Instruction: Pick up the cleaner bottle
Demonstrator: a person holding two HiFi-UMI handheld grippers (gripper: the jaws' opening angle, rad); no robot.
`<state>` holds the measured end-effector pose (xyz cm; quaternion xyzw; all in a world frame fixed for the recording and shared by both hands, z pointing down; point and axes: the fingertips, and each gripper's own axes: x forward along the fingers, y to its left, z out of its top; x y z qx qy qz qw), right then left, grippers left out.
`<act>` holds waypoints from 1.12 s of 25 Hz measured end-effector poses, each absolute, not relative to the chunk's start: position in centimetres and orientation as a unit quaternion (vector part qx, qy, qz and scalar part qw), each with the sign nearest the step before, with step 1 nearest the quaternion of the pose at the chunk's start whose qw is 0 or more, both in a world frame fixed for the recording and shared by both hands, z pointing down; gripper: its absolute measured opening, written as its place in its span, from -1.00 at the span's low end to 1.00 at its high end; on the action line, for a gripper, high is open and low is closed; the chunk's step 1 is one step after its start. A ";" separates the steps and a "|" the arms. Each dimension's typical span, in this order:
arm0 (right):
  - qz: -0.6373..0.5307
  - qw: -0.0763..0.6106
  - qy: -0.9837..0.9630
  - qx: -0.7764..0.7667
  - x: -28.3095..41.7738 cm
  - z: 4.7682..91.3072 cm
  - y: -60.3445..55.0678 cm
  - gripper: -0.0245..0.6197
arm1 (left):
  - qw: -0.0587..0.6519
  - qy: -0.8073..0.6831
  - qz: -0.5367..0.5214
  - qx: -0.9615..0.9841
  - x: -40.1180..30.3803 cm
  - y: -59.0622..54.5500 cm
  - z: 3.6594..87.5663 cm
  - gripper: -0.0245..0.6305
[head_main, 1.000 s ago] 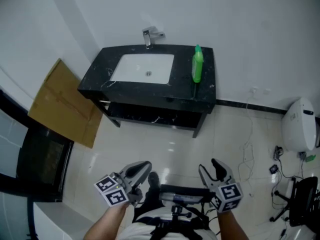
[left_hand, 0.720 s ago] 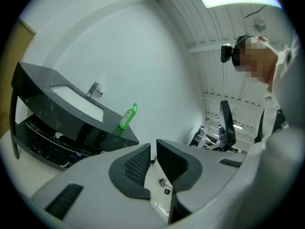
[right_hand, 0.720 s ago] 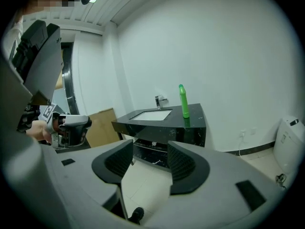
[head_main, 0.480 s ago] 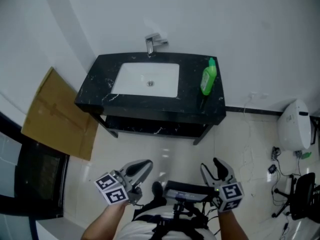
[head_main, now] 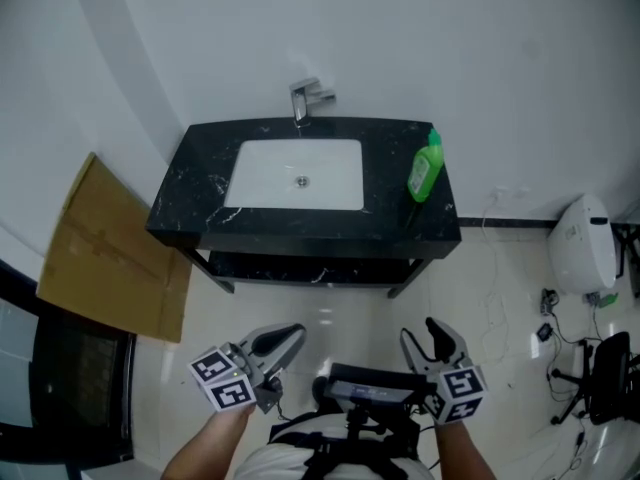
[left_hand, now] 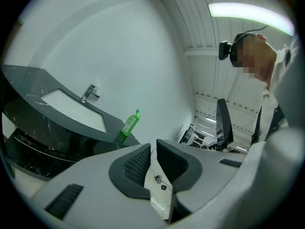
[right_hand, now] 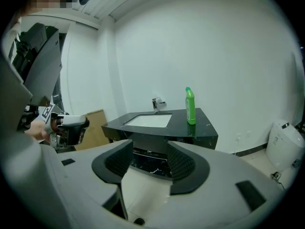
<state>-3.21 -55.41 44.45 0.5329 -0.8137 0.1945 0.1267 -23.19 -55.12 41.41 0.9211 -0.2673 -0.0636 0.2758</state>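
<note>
**Kid:** What's the biggest thing here?

**Pal:** The white wall (head_main: 450,48). Then the shiny floor (head_main: 500,298). A black counter (head_main: 190,203) stands against the wall. A brown cardboard sheet (head_main: 105,253) leans beside the counter, on its left.

**Kid:** What's in the counter?

**Pal:** A white sink (head_main: 260,173), set into the top. A silver tap (head_main: 303,98) sits behind it.

**Kid:** And the two tools?

**Pal:** They are down low over the floor, well apart from the counter. The left tool (head_main: 292,338) has its jaws almost together, with just a thin gap. Nothing is in it. The right tool (head_main: 420,333) has its jaws wide apart. Nothing is in that one either.

**Kid:** Where's the bottle?

**Pal:** The green bottle (head_main: 424,171) stands up on the right end of the counter, just beside the sink. No tool touches it.
</note>
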 end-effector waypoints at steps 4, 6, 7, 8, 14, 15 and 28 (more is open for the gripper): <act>0.180 0.122 -0.817 0.534 -2.9 44.7 -56.3 -0.21 | 0.280 -0.265 -0.064 0.921 -23.4 -55.8 41.5 -0.82; 0.182 0.121 -0.815 0.536 -2.6 44.2 -56.9 -0.21 | 0.281 -0.264 -0.065 0.920 -23.0 -56.4 41.5 -0.82; 0.184 0.121 -0.814 0.538 -2.4 44.0 -57.3 -0.21 | 0.281 -0.263 -0.066 0.921 -22.7 -56.7 41.5 -0.82; 0.183 0.119 -0.814 0.538 -2.1 44.0 -57.7 -0.21 | 0.280 -0.263 -0.067 0.921 -22.4 -57.1 41.4 -0.82; 0.183 0.124 -0.825 0.520 -0.7 43.6 -60.2 -0.21 | 0.276 -0.284 -0.079 0.915 -20.7 -58.9 40.9 -0.82; 0.181 0.125 -0.828 0.515 -0.5 43.5 -60.7 -0.21 | 0.275 -0.289 -0.082 0.913 -20.4 -59.4 40.8 -0.82; 0.168 0.124 -0.854 0.476 3.9 43.3 -66.1 -0.21 | 0.276 -0.315 -0.096 0.903 -14.1 -62.9 40.8 -0.82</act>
